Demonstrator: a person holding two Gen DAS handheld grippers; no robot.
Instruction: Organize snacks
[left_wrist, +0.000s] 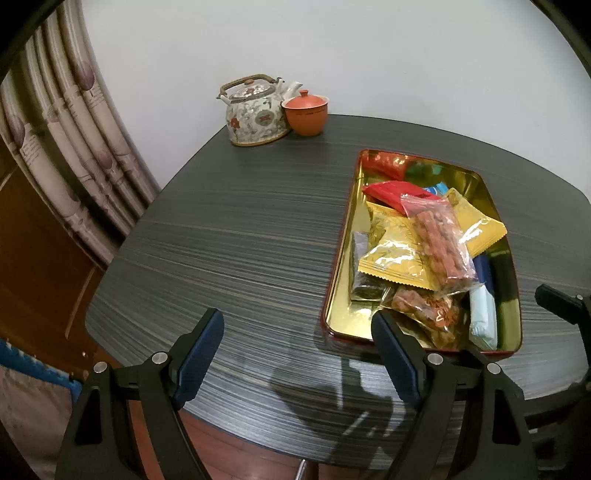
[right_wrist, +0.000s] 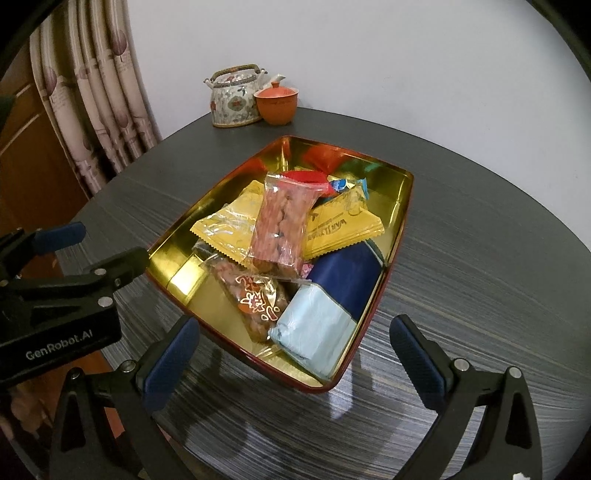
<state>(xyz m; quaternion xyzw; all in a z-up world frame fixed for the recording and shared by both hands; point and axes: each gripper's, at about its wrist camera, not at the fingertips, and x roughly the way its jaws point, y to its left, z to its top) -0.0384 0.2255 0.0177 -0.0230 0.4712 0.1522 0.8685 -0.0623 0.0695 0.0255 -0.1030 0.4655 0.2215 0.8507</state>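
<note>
Snacks (right_wrist: 282, 221) heaped in gold tin (right_wrist: 400, 206), left gripper (left_wrist: 297, 354) and right gripper (right_wrist: 295, 354) released, empty

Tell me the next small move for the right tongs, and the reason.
Probably ease the right tongs down toward the clear packet of reddish snacks. It lies on top of the pile in the gold tin, both tongs are open and empty, and the right one already faces the tin.

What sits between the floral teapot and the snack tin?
Nothing: in the left wrist view only bare striped tabletop lies between the floral teapot and the snack tin. The orange lidded cup stands beside the teapot, off that stretch.
</note>
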